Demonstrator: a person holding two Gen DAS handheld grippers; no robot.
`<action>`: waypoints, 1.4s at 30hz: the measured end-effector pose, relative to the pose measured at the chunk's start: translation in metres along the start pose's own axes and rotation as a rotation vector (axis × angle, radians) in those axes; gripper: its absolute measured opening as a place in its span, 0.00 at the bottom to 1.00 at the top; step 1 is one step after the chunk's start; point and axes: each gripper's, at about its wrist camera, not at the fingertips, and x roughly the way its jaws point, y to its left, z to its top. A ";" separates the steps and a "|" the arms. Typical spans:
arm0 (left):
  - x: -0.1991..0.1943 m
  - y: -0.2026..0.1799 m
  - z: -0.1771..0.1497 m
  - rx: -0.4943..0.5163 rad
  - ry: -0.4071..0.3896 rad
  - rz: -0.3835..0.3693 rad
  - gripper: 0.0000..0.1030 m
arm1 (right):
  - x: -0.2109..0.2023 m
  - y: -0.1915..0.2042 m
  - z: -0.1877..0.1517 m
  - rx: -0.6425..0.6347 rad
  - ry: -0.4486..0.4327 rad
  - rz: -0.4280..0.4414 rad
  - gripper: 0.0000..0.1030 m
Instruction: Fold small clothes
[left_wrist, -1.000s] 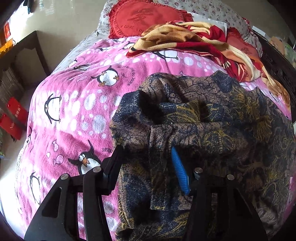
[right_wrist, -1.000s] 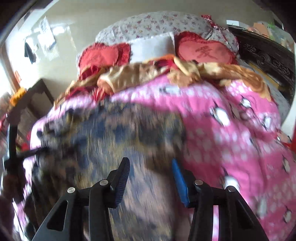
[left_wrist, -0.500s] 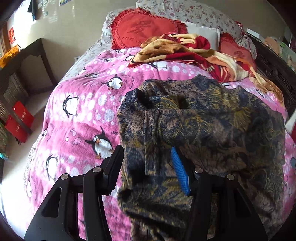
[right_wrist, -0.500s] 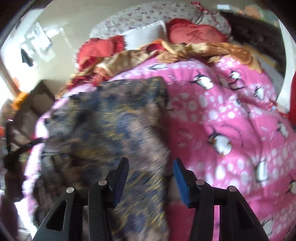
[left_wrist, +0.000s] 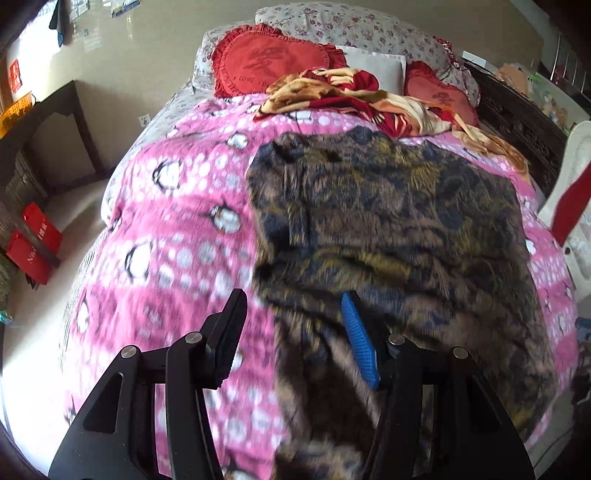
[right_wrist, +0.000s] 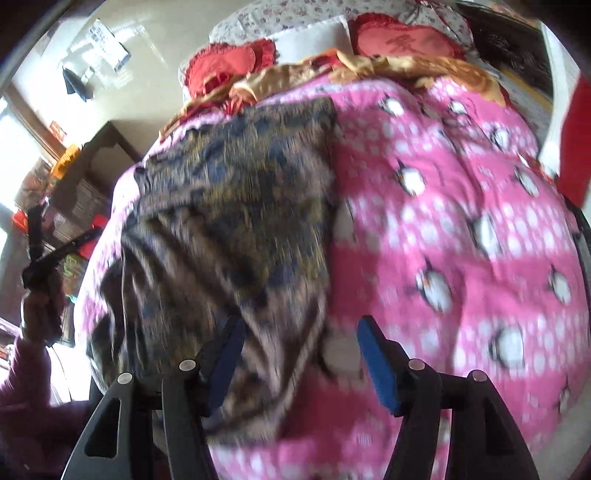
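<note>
A dark blue and gold patterned garment (left_wrist: 388, 229) lies spread on the pink penguin blanket (left_wrist: 177, 229). It also shows in the right wrist view (right_wrist: 236, 214), blurred. My left gripper (left_wrist: 291, 332) is open above the garment's near left edge, holding nothing. My right gripper (right_wrist: 299, 354) is open above the garment's near right edge, holding nothing. The left gripper also shows in the right wrist view (right_wrist: 40, 258), at the far left, in the person's hand.
Red heart cushions (left_wrist: 269, 62) and a crumpled red and gold blanket (left_wrist: 354, 96) lie at the head of the bed. A dark side table (left_wrist: 48, 129) and red bags (left_wrist: 33, 240) stand left of the bed. A white object (left_wrist: 569, 206) stands at the right.
Both grippers have pulled back and up from the garment, which now lies flatter and more spread out. Both stay open.
</note>
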 end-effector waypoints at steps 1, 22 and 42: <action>-0.004 0.005 -0.010 -0.001 0.010 -0.011 0.53 | 0.000 -0.002 -0.010 0.009 0.010 0.000 0.60; -0.031 0.048 -0.106 -0.096 0.138 -0.011 0.53 | 0.024 0.050 -0.052 0.108 -0.066 0.508 0.61; -0.019 0.058 -0.131 -0.144 0.228 -0.041 0.53 | 0.007 0.044 -0.096 0.037 -0.012 0.488 0.56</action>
